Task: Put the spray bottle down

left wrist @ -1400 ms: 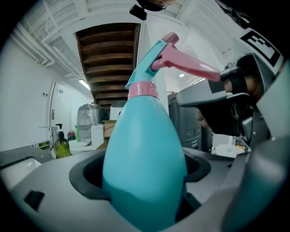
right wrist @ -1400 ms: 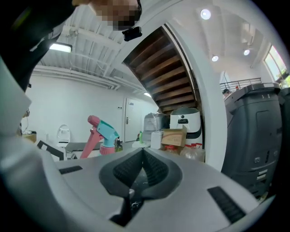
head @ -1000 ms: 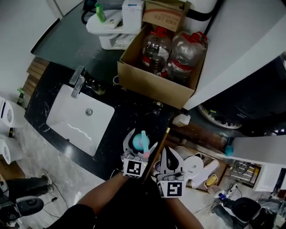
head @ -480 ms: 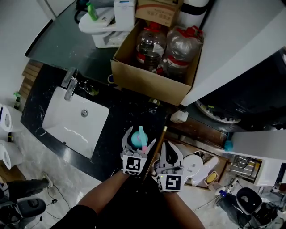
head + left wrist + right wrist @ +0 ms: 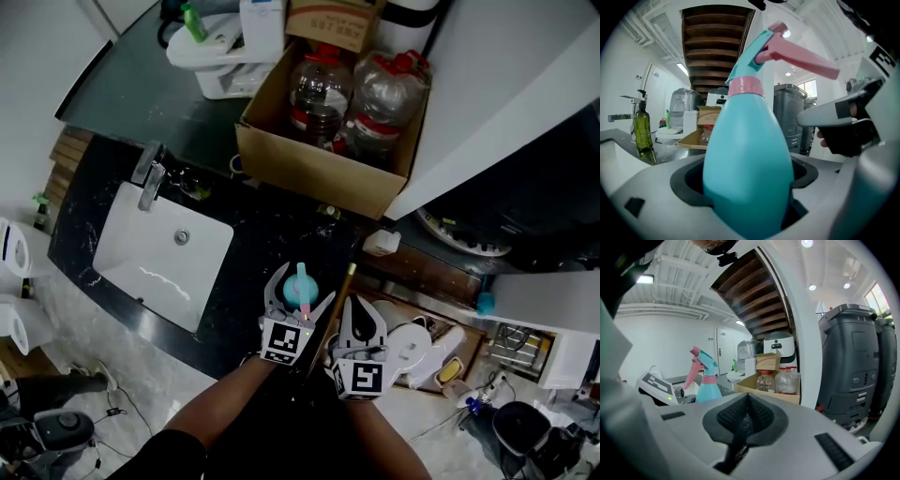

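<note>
A teal spray bottle (image 5: 298,291) with a pink trigger and collar stands upright between the jaws of my left gripper (image 5: 300,298), which is shut on its body. In the left gripper view the spray bottle (image 5: 747,164) fills the middle, its pink trigger pointing right. It is held over the near edge of the black countertop (image 5: 253,248). My right gripper (image 5: 360,325) is just to the right, shut with nothing between its pads. From the right gripper view the spray bottle (image 5: 707,380) shows at the left.
A white sink (image 5: 164,253) with a chrome tap (image 5: 148,174) lies to the left. A cardboard box (image 5: 323,159) holding two large clear bottles stands behind. A white toilet (image 5: 220,47) is further back. A wooden stick (image 5: 339,295) runs between the grippers.
Both grippers have stayed close together near the counter's front edge, with the bottle still held. The head view has shifted slightly.
</note>
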{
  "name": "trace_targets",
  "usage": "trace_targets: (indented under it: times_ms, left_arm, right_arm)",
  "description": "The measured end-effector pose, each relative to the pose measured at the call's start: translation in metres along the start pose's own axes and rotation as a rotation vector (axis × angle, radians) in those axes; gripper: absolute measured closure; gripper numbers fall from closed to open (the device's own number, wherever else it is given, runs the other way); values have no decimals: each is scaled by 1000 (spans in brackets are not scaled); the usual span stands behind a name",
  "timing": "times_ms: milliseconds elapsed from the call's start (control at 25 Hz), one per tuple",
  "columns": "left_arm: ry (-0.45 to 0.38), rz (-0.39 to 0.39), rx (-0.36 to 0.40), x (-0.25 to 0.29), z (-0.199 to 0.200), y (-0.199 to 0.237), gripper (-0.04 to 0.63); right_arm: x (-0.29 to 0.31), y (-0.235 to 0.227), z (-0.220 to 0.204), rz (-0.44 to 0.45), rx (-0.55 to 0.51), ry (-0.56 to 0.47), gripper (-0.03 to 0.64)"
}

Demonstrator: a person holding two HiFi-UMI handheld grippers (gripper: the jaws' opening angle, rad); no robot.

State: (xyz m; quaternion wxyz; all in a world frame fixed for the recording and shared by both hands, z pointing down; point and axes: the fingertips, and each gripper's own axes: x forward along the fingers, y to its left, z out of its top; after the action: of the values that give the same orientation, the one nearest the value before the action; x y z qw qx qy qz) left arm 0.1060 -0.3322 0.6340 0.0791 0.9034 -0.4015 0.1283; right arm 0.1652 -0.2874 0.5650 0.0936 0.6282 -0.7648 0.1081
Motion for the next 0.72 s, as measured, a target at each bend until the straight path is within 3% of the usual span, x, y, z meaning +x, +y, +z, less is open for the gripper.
trace_targets:
  times_ms: [240,720]
  left_arm:
    - [19,-72,-7,-4,-6,-10,139]
    - [55,-52,33,-25,-13,-11,122]
  right_arm:
    - [-3,3,0,8,1,-4,606]
    - [-22,11,-1,15,-4,-10,606]
